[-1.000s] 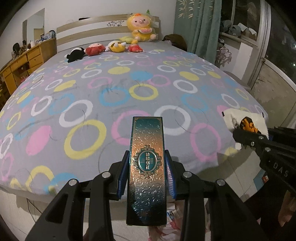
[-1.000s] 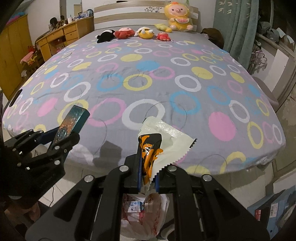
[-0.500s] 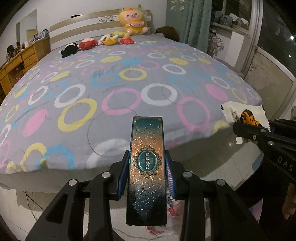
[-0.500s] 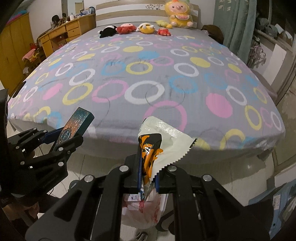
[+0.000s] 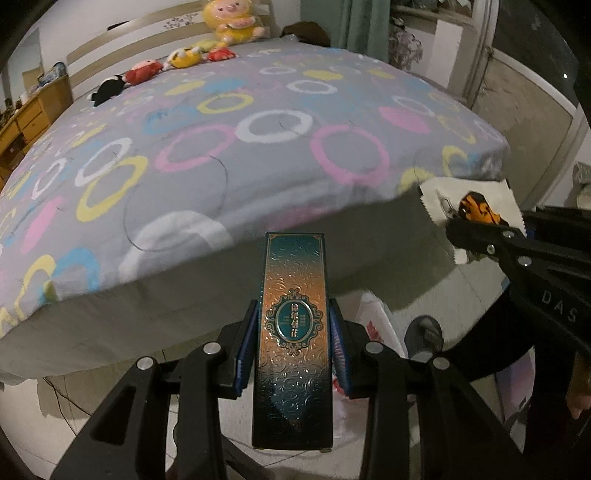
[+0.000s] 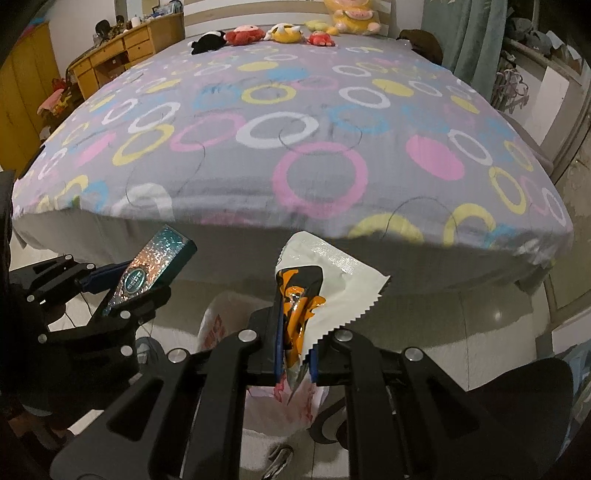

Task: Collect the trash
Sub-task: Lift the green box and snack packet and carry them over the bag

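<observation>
My left gripper (image 5: 293, 343) is shut on a long teal and copper embossed box (image 5: 293, 332), held off the foot of the bed; the box also shows in the right wrist view (image 6: 147, 269). My right gripper (image 6: 294, 347) is shut on a white snack wrapper with an orange and black print (image 6: 317, 291), which also shows in the left wrist view (image 5: 469, 208). A white and red plastic bag (image 6: 280, 402) stands on the floor below both grippers, partly hidden by them; it also shows in the left wrist view (image 5: 376, 325).
The bed (image 6: 295, 129) with a grey ring-patterned sheet fills the space ahead, with plush toys (image 6: 258, 35) at its head. A wooden dresser (image 6: 125, 48) stands far left. Green curtains (image 6: 469, 33) hang at right. A slipper (image 5: 424, 334) lies on the tiled floor.
Both grippers have drawn back from the bed and tilted down, with the box and the wrapper still held. The bag on the floor has come more into view.
</observation>
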`<state>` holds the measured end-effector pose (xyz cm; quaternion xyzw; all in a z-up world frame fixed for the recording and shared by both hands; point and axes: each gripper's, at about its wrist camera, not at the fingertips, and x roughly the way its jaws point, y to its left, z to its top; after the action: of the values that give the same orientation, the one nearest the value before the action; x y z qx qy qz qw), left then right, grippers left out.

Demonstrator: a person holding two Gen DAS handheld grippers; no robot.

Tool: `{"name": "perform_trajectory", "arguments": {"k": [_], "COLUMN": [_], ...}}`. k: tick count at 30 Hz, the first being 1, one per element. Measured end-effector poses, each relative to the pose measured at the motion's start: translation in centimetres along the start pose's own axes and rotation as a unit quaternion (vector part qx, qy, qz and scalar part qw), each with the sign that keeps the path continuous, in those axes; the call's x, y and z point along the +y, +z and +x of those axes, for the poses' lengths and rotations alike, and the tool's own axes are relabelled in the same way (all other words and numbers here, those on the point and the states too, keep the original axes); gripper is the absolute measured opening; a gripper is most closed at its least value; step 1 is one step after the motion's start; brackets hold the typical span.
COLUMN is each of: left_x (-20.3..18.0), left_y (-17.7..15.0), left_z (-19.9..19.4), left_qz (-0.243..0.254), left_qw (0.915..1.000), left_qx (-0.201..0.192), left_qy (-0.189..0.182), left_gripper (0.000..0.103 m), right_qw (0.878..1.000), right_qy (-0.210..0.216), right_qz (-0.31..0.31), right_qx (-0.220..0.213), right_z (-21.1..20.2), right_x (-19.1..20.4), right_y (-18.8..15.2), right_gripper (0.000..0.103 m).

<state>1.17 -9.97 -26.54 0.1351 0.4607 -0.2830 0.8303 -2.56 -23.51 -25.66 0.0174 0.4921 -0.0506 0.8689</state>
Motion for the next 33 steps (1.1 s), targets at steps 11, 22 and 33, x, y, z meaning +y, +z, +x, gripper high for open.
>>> {"name": "perform_trajectory", "arguments": {"k": [11,22,33], "left_x": [-0.9,-1.4,-1.2], "left_y": [-2.9,-4.4,-5.9], "left_z": [4.4,8.0,11.6], "left_qz": [0.018,0.004,0.012], "left_qw": [0.9974,0.9907,0.9826], "left_qx": [0.069,0.127,0.182], "left_qy": [-0.016,-0.049,-0.035], "left_gripper": [0.035,0.035,0.036], "right_qw": [0.999,0.996,0.992], "right_qy": [0.012,0.022,0.032], "right_qz": [0.019,0.022,0.017], "right_qx": [0.044,0.082,0.12], "right_z": [4.1,7.9,11.2], "right_x": [-0.7,-0.6,-0.3], "right_y": [-2.8,-4.5,-4.9], "right_gripper": [0.01,0.01,0.01]}}
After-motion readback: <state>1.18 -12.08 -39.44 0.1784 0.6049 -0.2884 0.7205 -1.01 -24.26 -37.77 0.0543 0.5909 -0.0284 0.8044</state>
